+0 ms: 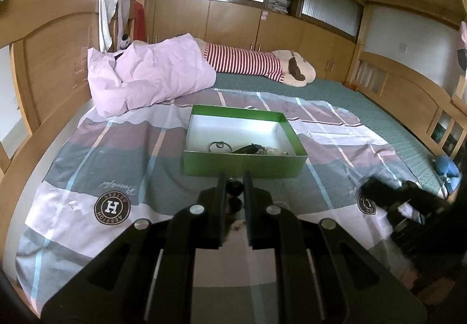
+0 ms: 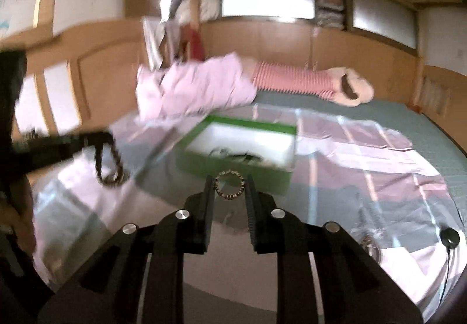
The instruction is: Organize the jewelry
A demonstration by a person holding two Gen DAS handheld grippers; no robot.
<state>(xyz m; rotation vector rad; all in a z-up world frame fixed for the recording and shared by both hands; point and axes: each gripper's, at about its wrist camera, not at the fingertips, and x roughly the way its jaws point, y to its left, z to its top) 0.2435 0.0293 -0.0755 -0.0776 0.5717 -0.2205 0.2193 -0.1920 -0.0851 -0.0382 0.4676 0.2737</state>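
Right wrist view | right gripper (image 2: 229,186) clasping beaded ring bracelet (image 2: 229,184) | left gripper (image 1: 235,188) gripping dark bead string (image 1: 234,192) | green box (image 1: 243,169) holding some jewelry | both pieces awaiting boxing

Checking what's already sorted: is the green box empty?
No. The green box already holds several dark jewelry pieces lying along its near inside wall.

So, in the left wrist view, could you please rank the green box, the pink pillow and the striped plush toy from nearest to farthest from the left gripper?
From the left gripper:
1. Green box, just ahead of the fingertips, centre.
2. Pink pillow, beyond the box, to the left.
3. Striped plush toy, farthest, by the wardrobe, centre-right.
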